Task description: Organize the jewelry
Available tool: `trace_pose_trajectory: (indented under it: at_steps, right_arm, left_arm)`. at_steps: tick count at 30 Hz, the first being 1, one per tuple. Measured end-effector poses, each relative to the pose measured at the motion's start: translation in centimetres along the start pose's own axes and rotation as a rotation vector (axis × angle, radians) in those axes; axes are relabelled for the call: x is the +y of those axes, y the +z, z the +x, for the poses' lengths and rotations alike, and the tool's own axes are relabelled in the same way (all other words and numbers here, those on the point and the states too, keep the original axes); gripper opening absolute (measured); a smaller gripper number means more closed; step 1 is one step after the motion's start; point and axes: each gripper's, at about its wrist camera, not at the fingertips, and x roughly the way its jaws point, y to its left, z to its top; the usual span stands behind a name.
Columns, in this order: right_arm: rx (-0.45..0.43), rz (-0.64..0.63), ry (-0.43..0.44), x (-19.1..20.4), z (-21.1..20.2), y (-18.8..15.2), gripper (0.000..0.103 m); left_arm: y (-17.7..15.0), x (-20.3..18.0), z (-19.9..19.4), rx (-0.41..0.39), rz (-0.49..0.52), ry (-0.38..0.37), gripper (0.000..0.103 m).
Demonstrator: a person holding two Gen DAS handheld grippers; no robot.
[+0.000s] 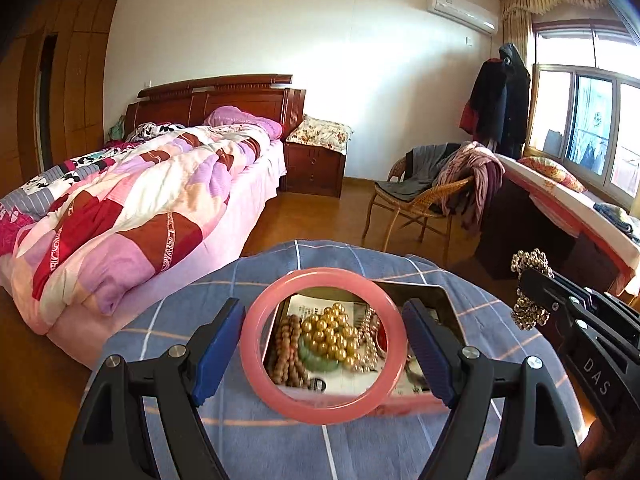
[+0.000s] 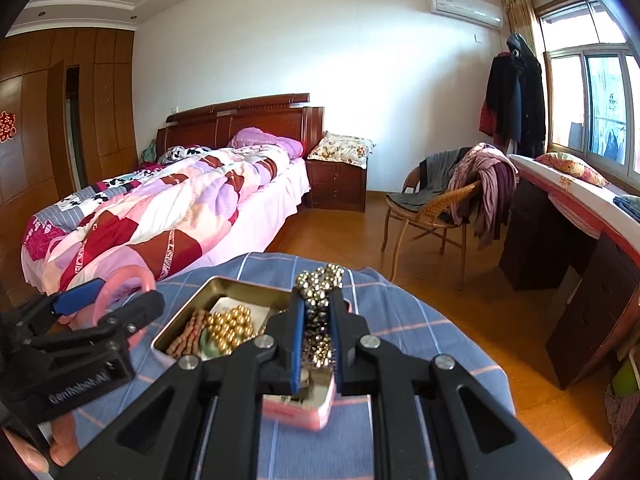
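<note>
Both pairs of jaws are clenched on jewelry. Left gripper (image 1: pixel 324 346) holds a pink bangle (image 1: pixel 280 394) across its width, the blue pads (image 1: pixel 218 350) pressing its outer rim on either side, the ring facing the camera. Through the ring, below and just ahead of the jaws, sits an open tin (image 1: pixel 434 294) on a blue checked cloth (image 1: pixel 240 440); inside lie gold beads (image 1: pixel 332 334), brown beads (image 1: pixel 286 350), and a green piece (image 1: pixel 316 360) half buried under the gold. The bangle's rim cuts off the tin's edges.

Right gripper (image 2: pixel 316 334) pinches a silver bead strand (image 2: pixel 320 280); a cluster bunches above the fingertips, and more hangs between the pads, blurred and hard to follow. Its black frame hides the tin's (image 2: pixel 216 284) near right part; only a pink corner shows beneath. From the left view the strand (image 1: pixel 528 262) appears to the right, partly behind that gripper (image 1: pixel 536 284).
</note>
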Motion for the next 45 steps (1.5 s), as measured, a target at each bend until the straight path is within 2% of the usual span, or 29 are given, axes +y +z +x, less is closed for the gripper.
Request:
trace_pose_trajectory:
  at_steps: [6,14,18,31,41,45]
  right_arm:
    - [0.026,-0.015,-0.034,0.5,3.6,-0.5,0.015]
    - [0.114,-0.029,-0.062,0.3,8.7,-1.5,0.015]
    - [0.146,-0.019,-0.060,-0.1,9.8,-1.8,0.015]
    - [0.252,-0.010,-0.017,-0.5,12.0,-3.2,0.015]
    - [0.275,0.021,0.053,-0.8,12.4,-3.2,0.015]
    - [0.244,0.055,0.064,-1.3,11.7,-3.0,0.022]
  left_arm:
    - [-0.1,-0.4,4.0,0.046,0.008,0.026,0.081]
    - [-0.6,-0.6,8.1,0.104,0.028,0.059,0.081]
    - [-1.0,-0.7,9.4,0.128,0.030,0.067,0.081]
    - [-1.9,-1.4,10.3,0.137,0.090,0.117,0.081]
    - [-2.1,-1.7,10.4,0.111,0.153,0.154,0.081]
    - [-2.1,-1.5,10.5,0.117,0.124,0.132,0.081]
